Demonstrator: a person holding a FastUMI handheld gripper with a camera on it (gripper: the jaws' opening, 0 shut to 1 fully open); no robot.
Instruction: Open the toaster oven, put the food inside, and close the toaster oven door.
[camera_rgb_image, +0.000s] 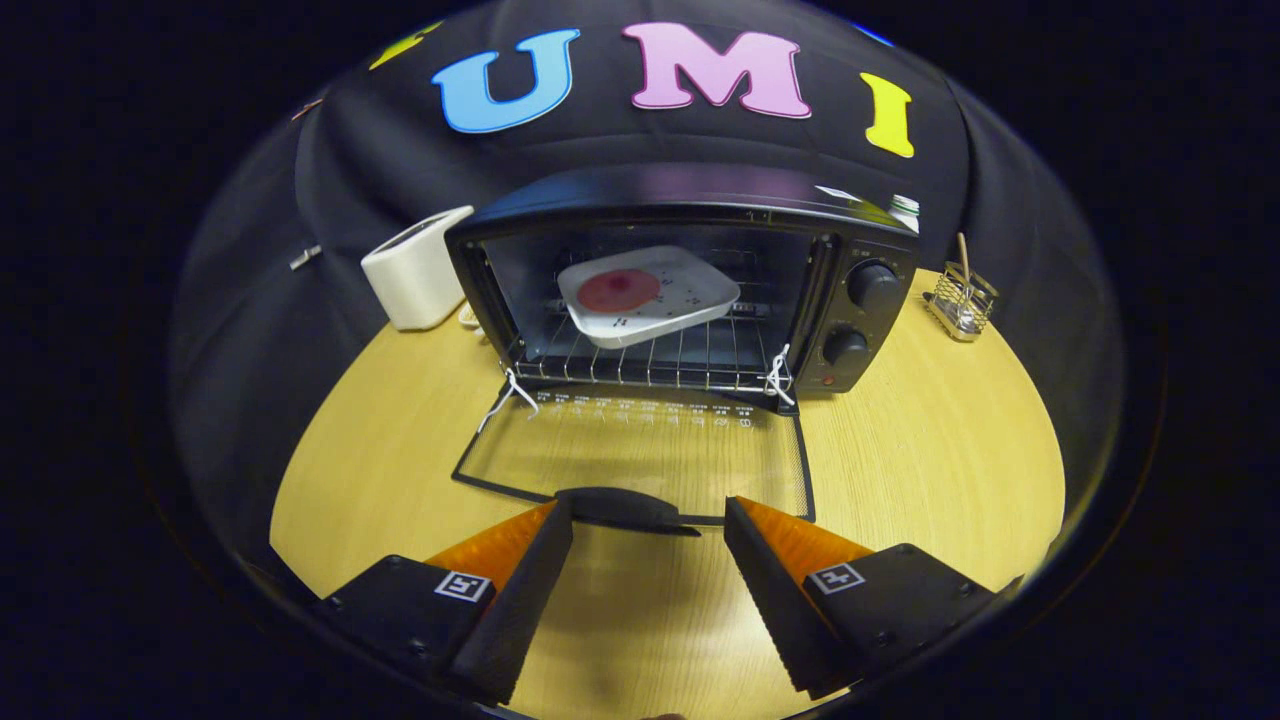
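A black toaster oven (690, 210) stands on the round wooden table (930, 460) with its glass door (640, 460) folded down flat toward me. On the wire rack (640, 365) inside rests a white plate (650, 295), tilted, carrying a round pinkish-red piece of food (618, 290). The door's black handle (625, 508) lies just ahead of my fingertips, level with the gap between them. My gripper (648, 520) is open, with nothing between its fingers, and is not touching the handle.
A white toaster-like box (415, 268) sits left of the oven. A small wire holder (962, 298) with a stick stands at the right near the table edge. Two knobs (873, 285) are on the oven's right panel. White strings hang at the door hinges.
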